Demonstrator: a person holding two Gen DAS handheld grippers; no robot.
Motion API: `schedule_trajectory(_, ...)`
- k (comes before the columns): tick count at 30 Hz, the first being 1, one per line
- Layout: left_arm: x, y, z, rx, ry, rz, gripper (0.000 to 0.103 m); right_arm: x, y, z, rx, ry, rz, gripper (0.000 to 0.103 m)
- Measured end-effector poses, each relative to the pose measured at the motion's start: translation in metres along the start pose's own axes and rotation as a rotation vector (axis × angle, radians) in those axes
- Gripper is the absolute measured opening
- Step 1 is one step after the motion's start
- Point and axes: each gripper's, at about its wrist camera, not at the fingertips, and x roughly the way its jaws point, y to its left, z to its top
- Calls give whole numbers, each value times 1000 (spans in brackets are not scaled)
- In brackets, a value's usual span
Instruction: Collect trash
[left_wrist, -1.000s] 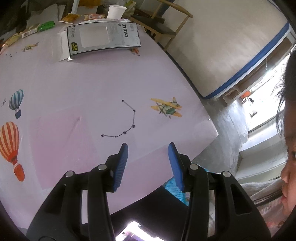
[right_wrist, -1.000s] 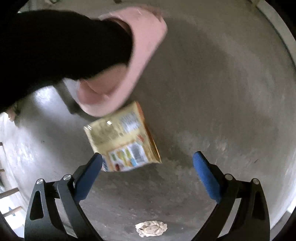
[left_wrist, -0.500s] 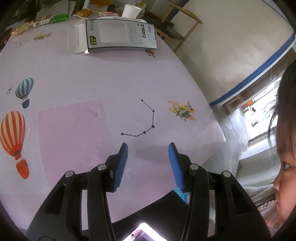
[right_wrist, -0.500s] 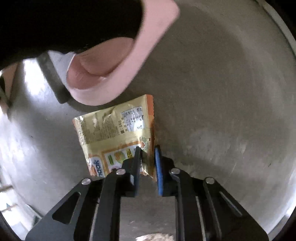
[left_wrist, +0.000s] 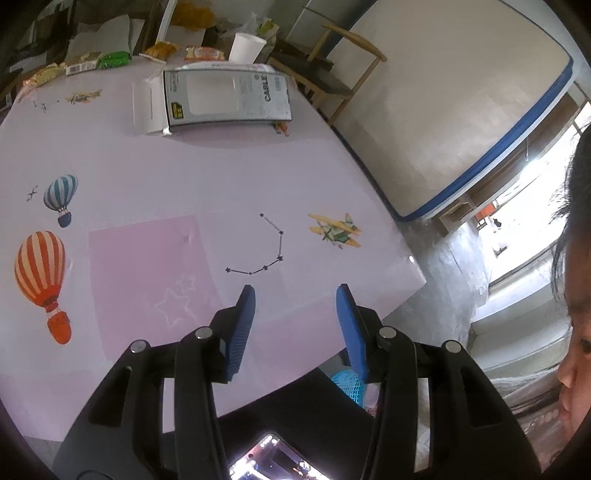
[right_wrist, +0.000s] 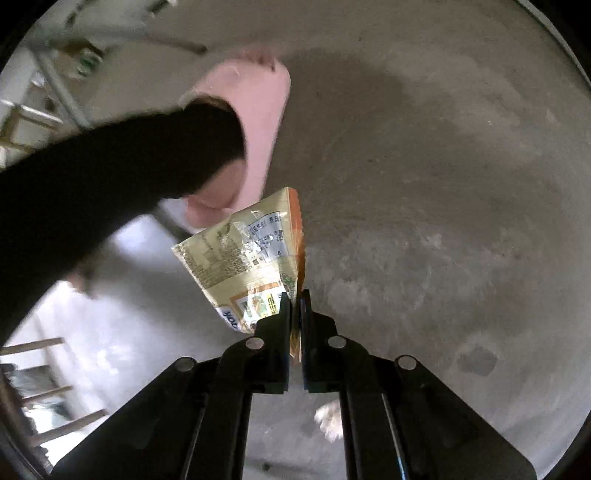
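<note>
Looking from largest to smallest, we see the table (left_wrist: 221, 166) under the left gripper (left_wrist: 295, 317), jaws spread and empty; a box (left_wrist: 229, 98) lies at 11 o'clock. The right gripper (right_wrist: 295, 299) pinches a snack wrapper (right_wrist: 247, 254) above the floor (right_wrist: 443, 184); crumpled paper (right_wrist: 328, 417) at 6 o'clock.

pink slipper (right_wrist: 255, 110) crowds wrapper (right_wrist: 251, 258); right floor (right_wrist: 443, 221) bare.

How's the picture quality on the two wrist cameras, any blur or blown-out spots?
Left wrist view: sharp on the table and cable box, window at right blown out, edges bent by fisheye. Right wrist view: snack wrapper in the right gripper sharp, black-trousered leg and pink slipper motion-blurred.
</note>
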Motion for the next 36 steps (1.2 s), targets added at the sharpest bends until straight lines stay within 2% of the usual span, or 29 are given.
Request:
schedule_trajectory(2,-5,-3,-1,7,-14,-10,43,-32,-10,-9,40,-39,42,5)
schedule_trajectory(6,-15,-11,-4,25,-47,-40,43,-99,-33,-56,165,-157,146,5)
schedule_trajectory(11,-27,-21,-10,38,-80,-76,43,-194,-72,-142,336,-360,254,5)
schedule_trajectory(13,-32,-25,-12,47,-96,-91,43,-222,-81,-170,371,-406,252,5)
schedule_trajectory(16,-37,-32,-15,60,-114,-121,43,-253,-95,-220,426,-430,171,6)
schedule_trajectory(18,-38,-37,-16,68,-120,-136,43,-262,-107,-253,476,-406,132,6)
schedule_trajectory(20,-38,-40,-17,77,-122,-152,43,-252,-114,-269,502,-339,63,6)
schedule_trajectory(21,-38,-42,-17,83,-122,-161,43,-239,-121,-280,527,-279,40,6)
schedule_trajectory(24,-38,-48,-17,96,-124,-172,43,-194,-133,-296,579,-138,69,11)
schedule_trajectory(26,-40,-50,-17,102,-125,-173,44,-164,-131,-298,582,-39,-2,15)
schedule_trajectory(28,-43,-52,-18,113,-128,-164,48,-141,-131,-300,595,44,-73,33)
schedule_trajectory(30,-46,-54,-20,128,-133,-147,48,-126,-130,-297,599,99,-150,43)
schedule_trajectory(31,-48,-54,-21,132,-135,-142,48,-125,-128,-295,587,110,-189,49)
schedule_trajectory(36,-55,-45,-18,104,-152,-125,50,-139,-117,-275,510,106,-331,60)
